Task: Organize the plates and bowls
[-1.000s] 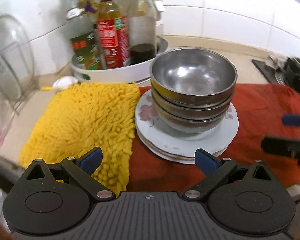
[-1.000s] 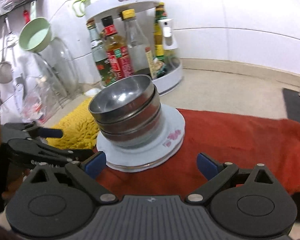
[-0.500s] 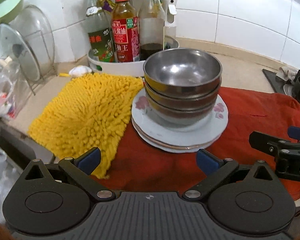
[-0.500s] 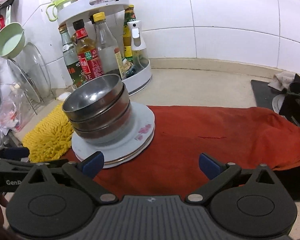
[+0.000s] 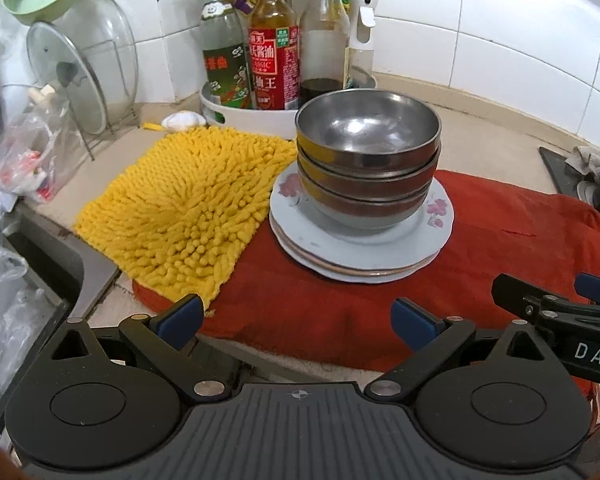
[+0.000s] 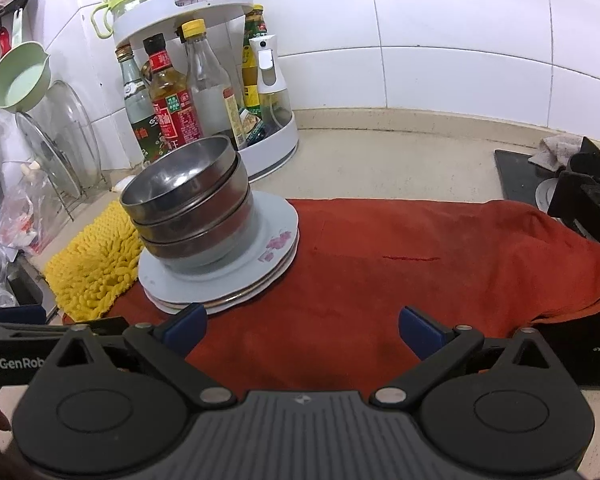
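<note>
Moved since earlier: both grippers have drawn back from the stack, which now sits farther off in each wrist view; the right jaws have just been opening, nothing between them.
Left gripper (image 5: 296, 318): jaws spread wide, empty, low over the near edge of the red cloth (image 5: 500, 236).
Bowls (image 5: 367, 160): three steel ones nested upright, ahead of both sets of jaws, touched by neither.
Plates (image 5: 360, 250): a floral-rimmed stack under the bowls, resting on the cloth.
Right gripper (image 6: 302, 328): jaws wide apart, empty; the stack lies ahead and to its left.
Surface: beige counter, yellow shaggy mat (image 5: 180, 204) left of the plates, just beside them.
Room: white tiled wall, bottle caddy (image 6: 276, 148) behind the stack.
</note>
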`<action>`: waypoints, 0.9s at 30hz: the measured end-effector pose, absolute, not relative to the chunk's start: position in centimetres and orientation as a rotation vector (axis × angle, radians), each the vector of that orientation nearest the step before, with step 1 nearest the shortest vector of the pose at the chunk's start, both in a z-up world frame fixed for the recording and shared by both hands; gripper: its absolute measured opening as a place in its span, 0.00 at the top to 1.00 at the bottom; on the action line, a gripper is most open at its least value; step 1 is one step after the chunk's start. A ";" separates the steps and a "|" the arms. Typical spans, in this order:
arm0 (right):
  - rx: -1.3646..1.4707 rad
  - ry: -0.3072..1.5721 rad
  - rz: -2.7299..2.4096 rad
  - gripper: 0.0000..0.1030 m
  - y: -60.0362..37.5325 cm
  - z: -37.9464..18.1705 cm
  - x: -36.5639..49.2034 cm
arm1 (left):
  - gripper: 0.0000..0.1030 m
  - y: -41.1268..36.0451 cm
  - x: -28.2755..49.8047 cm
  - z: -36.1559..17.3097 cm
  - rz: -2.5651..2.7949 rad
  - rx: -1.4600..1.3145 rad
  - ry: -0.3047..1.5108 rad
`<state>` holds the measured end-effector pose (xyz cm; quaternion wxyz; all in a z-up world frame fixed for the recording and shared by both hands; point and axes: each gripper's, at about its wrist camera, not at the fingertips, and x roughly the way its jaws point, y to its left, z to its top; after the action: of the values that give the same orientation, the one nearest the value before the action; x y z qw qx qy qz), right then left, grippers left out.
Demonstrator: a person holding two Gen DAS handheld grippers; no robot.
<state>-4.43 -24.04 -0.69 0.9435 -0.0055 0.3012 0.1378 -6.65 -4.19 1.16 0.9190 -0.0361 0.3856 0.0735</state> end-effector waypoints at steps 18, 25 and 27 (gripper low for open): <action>-0.004 0.631 0.291 0.04 -23.8 -0.9 -4.4 | 0.04 -3.9 -6.8 1.1 0.160 -0.087 0.806; 0.001 0.631 0.290 0.04 -23.7 -0.9 -4.4 | 0.04 -3.8 -6.8 1.2 0.161 -0.087 0.804; 0.001 0.632 0.290 0.04 -23.6 -0.9 -4.4 | 0.04 -3.6 -6.7 1.2 0.161 -0.090 0.805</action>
<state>-4.36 -23.64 -0.93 0.9402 0.0007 0.3095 0.1421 -6.73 -3.64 1.20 0.9159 -0.0435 0.3912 0.0784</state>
